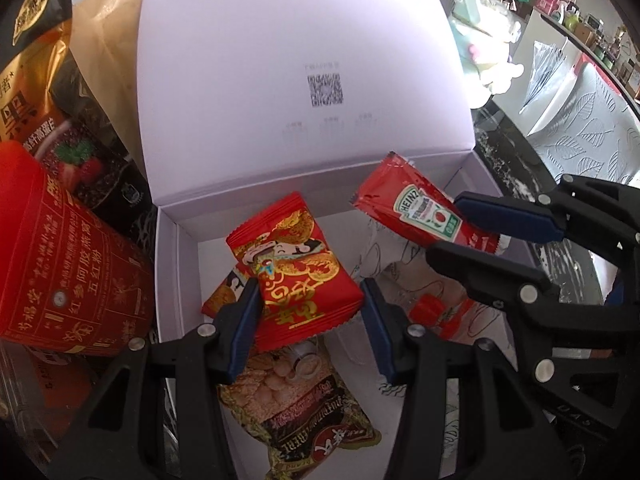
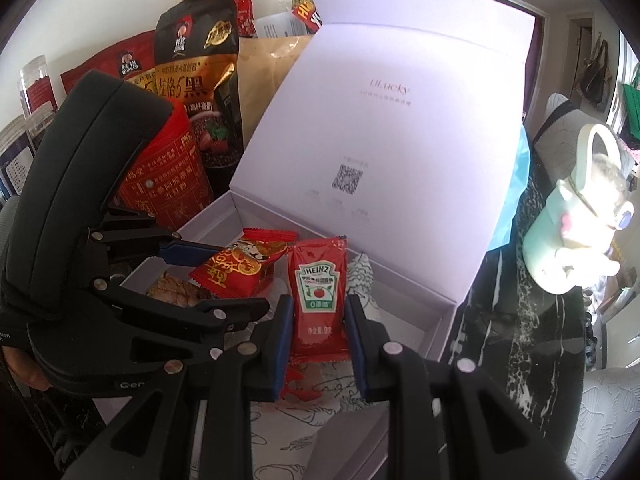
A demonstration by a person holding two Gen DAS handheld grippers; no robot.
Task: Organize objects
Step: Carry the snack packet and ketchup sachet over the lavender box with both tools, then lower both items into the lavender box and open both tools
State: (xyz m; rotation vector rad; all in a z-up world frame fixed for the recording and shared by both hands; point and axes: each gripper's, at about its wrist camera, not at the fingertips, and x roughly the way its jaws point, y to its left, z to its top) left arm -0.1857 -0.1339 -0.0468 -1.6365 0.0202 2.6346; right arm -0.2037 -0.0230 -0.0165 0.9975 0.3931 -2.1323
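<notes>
The open box (image 1: 304,60) looks like smooth matt card, the ketchup sachet (image 2: 319,300) and red snack packet (image 1: 296,272) glossy crinkled film (foil-like), the tabletop (image 2: 532,320) polished marble.

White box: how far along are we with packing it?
Done: a cereal snack pack and other small packets already lie in the open white box. In hand: left gripper holds a red candy packet, right gripper a Heinz ketchup sachet, both above it. Left: releasing both.

Black marble-patterned tabletop (image 2: 532,320) with white veining. Set directly on it: open white box (image 1: 168,264), red carton (image 1: 68,264) just left, snack bags stacked behind, pale ceramic figurine (image 2: 576,232) right.
</notes>
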